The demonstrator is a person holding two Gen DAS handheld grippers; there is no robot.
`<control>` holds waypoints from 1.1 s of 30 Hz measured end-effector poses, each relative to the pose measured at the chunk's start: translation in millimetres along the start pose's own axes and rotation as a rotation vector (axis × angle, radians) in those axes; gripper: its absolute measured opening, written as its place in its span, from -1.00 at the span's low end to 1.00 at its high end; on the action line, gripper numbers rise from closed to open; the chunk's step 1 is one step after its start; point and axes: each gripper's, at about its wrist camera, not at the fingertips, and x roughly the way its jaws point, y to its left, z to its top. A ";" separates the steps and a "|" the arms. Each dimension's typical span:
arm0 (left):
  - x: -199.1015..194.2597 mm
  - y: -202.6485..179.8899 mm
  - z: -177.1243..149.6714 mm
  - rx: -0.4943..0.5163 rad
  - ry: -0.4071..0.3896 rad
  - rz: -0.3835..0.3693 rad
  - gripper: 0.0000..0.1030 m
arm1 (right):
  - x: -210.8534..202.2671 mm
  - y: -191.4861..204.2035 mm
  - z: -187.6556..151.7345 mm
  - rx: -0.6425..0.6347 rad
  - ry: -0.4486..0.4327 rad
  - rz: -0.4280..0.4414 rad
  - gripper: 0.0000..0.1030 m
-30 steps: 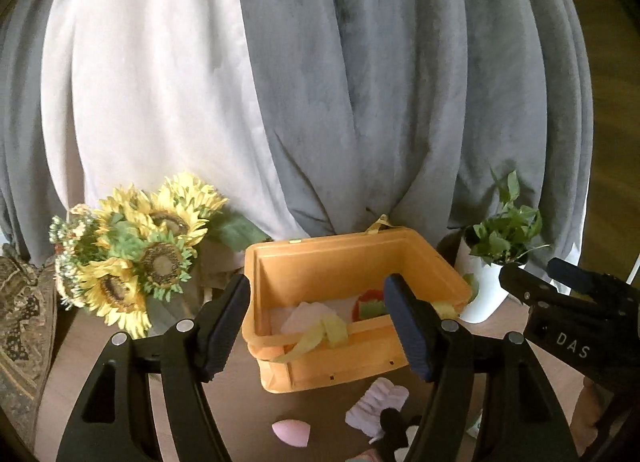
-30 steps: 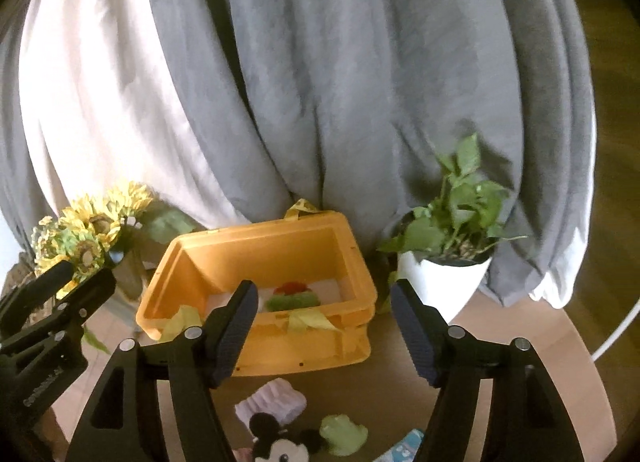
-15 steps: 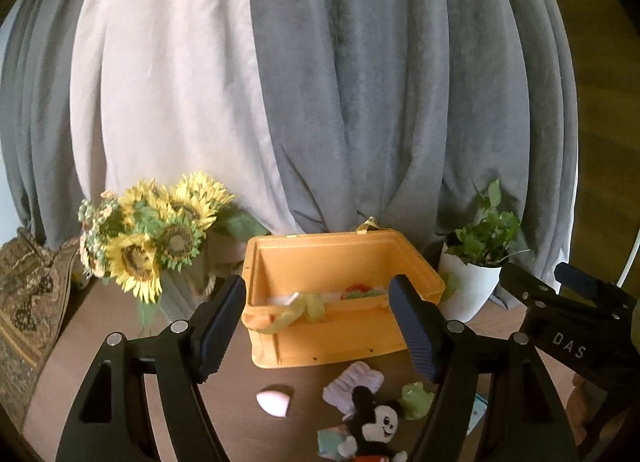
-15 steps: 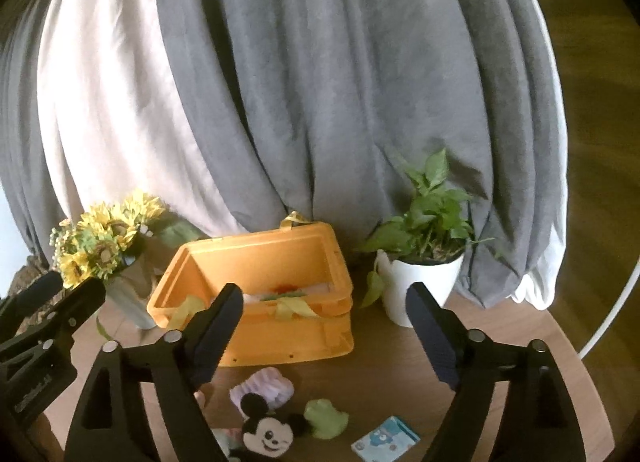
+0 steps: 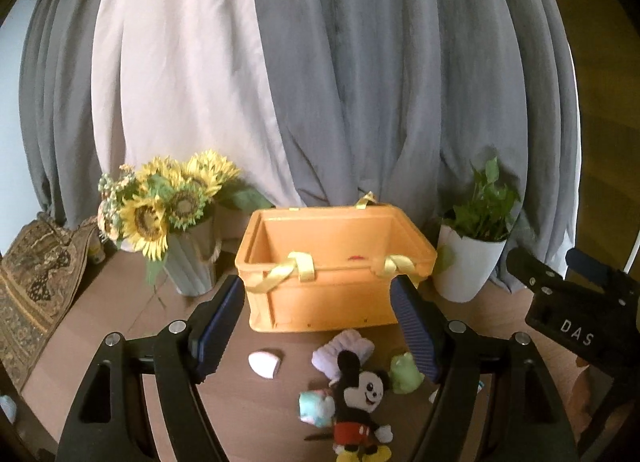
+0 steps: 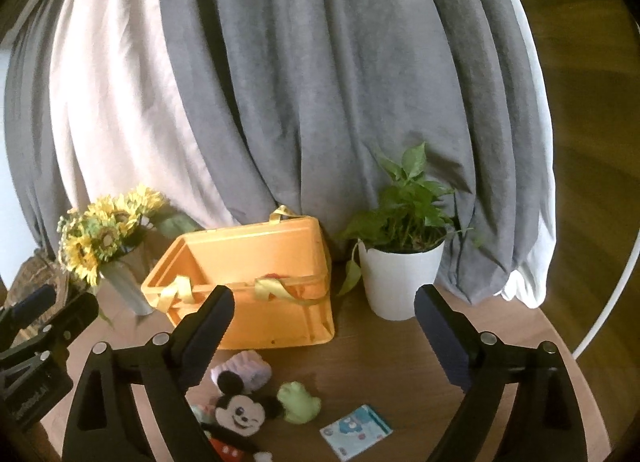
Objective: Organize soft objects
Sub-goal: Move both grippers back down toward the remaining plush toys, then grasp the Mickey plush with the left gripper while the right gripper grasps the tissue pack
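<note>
Both claws hang released above the counter (image 6: 400,362), left claw (image 5: 320,330) and right claw (image 6: 324,338) holding nothing. The orange basket (image 5: 332,294) sits toward the far edge; the mouse plush (image 5: 358,402), green toy (image 6: 298,402) and lilac cloth (image 5: 344,350) lie near its front.

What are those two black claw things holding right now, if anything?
Nothing. The left gripper and the right gripper are both open and empty; the Mickey plush lies untouched on the table.
</note>
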 end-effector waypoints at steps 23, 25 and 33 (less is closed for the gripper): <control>13.2 -41.2 -72.1 -0.020 0.179 0.062 0.49 | 23.3 -32.7 -65.8 -0.116 0.161 0.124 0.84; 16.8 -43.4 -77.7 -0.022 0.198 0.065 0.49 | 26.7 -35.0 -72.8 -0.127 0.180 0.124 0.84; 33.9 -49.3 -97.9 -0.024 0.257 0.080 0.49 | 45.7 -44.0 -92.1 -0.137 0.261 0.127 0.84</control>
